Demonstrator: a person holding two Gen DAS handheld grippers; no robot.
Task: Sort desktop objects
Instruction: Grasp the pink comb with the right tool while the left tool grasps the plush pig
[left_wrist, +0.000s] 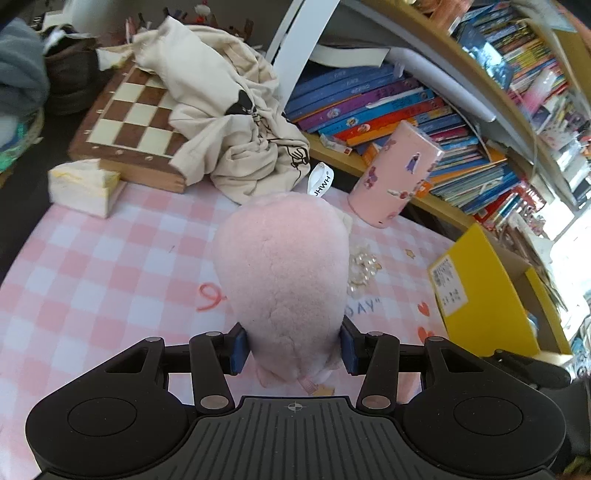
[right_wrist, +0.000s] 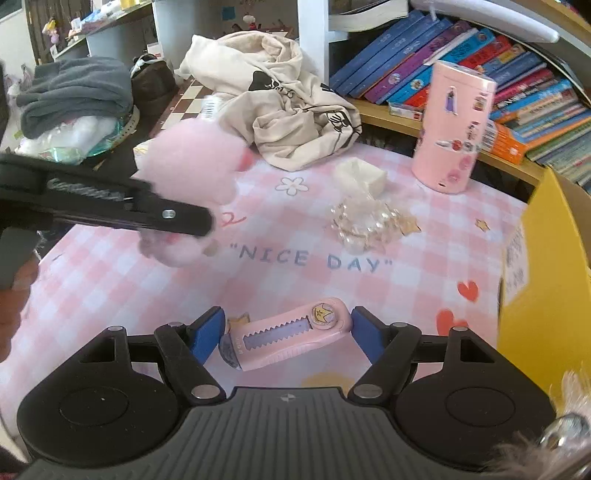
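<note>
- Nearest the right gripper (right_wrist: 287, 338), a pink utility knife (right_wrist: 286, 339) lies flat on the checked tablecloth (right_wrist: 110, 295). The blue pads stand spread on either side of it, one close to each end, and nothing is clamped yet.
- Over on the left, the left gripper (left_wrist: 291, 349) is pressed onto a pink plush toy (left_wrist: 284, 266), pinching its lower part. In the right wrist view the toy looks lifted clear of the cloth, though motion blur makes that uncertain.
- Mid-table, a small heap of pearl beads (right_wrist: 364, 225) and a pale folded tissue (right_wrist: 360, 175) lie untouched.
- At the right edge stands a yellow box (right_wrist: 543, 266), the likely place for sorted things; I cannot see inside it.
- Farther back, a pink cylinder with stickers (right_wrist: 452, 129) stands upright near the bookshelf (right_wrist: 480, 55), with a cream cloth bag (right_wrist: 291, 99) slumped over a chessboard (left_wrist: 129, 118).
- By my reckoning the sorting is early: one toy is in hand, the knife is about to be taken, and the beads, tissue and cylinder are left.
</note>
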